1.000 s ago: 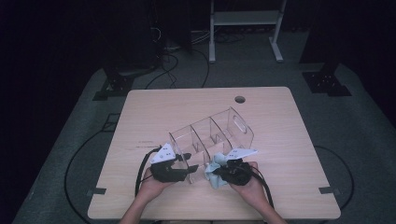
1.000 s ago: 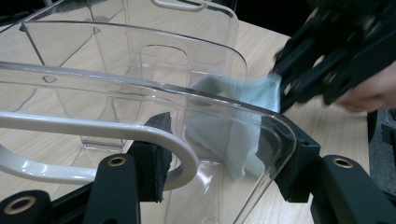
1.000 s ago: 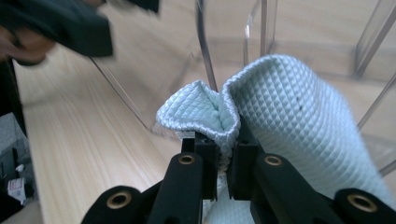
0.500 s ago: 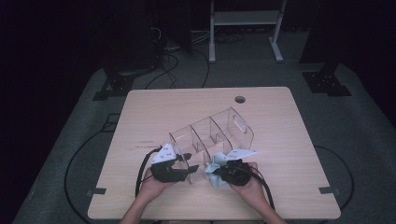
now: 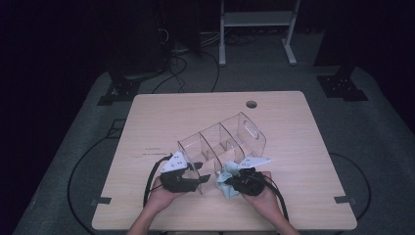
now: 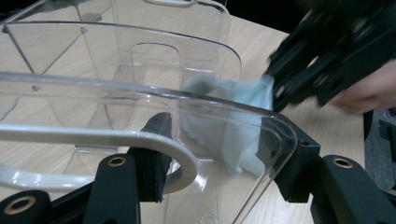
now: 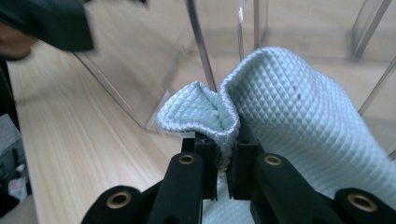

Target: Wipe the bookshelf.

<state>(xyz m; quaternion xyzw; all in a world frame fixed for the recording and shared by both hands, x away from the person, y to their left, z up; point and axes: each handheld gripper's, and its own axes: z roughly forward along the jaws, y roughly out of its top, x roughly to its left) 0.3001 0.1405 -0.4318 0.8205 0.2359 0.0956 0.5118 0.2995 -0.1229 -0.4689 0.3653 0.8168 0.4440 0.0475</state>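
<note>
A pale wooden table (image 5: 161,117) with a round cable hole (image 5: 251,104) near its far edge stands on grey carpet in a dark room, a white metal stand (image 5: 258,19) and loose cables (image 5: 186,73) behind it. A person's forearms enter from the near edge, hands side by side just in front of a clear plastic organizer (image 5: 222,142) that lies slantwise across the table's near middle.

The left gripper (image 5: 193,176) points right, its jaws partly closed on the organizer's near end wall, one black pad inside and one outside by the white-rimmed handle slot (image 6: 140,140). The right gripper (image 5: 232,182) points left toward it; its jaws are pinched tight on a fold of light blue cloth (image 7: 280,112), which rests against the organizer's near corner, just beside the left gripper.

The organizer is glossy, thin-walled and transparent, with rounded corners and dividers forming several compartments. The cloth is soft, with a fine quilted diamond weave, bunched into a ridge above the jaws. The table shows light straight grain.
</note>
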